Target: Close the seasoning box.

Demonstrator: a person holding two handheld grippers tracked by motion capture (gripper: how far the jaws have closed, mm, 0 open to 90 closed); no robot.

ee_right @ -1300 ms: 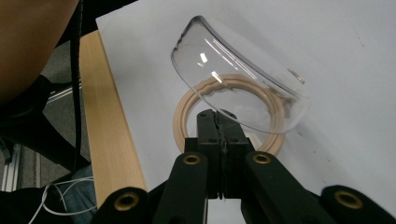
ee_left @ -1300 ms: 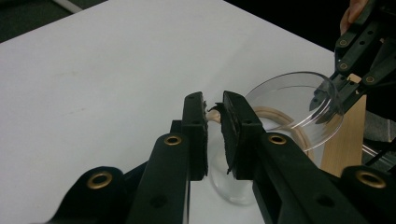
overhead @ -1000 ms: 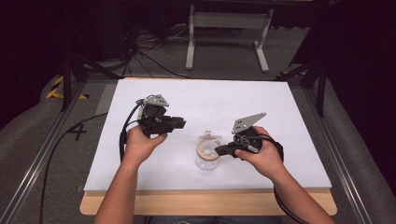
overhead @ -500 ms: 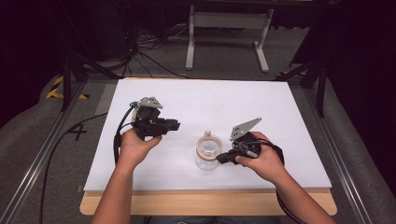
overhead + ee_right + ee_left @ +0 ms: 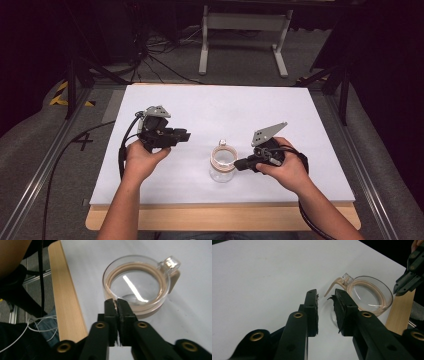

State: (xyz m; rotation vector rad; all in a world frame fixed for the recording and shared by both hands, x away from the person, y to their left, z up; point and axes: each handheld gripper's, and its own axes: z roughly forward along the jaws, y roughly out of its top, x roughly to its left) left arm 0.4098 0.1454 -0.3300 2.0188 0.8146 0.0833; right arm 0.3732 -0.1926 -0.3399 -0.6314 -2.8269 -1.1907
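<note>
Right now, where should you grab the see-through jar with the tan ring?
Probably by the rim of the clear glass jar, coming down from above: it stands upright with its mouth open, and the thin wall fits between jaws. The tan clasp sticks out, so avoid that side.

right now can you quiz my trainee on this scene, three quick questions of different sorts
1. True or false: the jar is standing upright on the white board.
2. Which gripper has a gap between its jaws: (a) the left gripper or (b) the right gripper?
3. Fill in: the jar's clasp is ____ the right gripper's jaws: between or outside.

Key: 1 true; 2 a; 3 outside.
</note>
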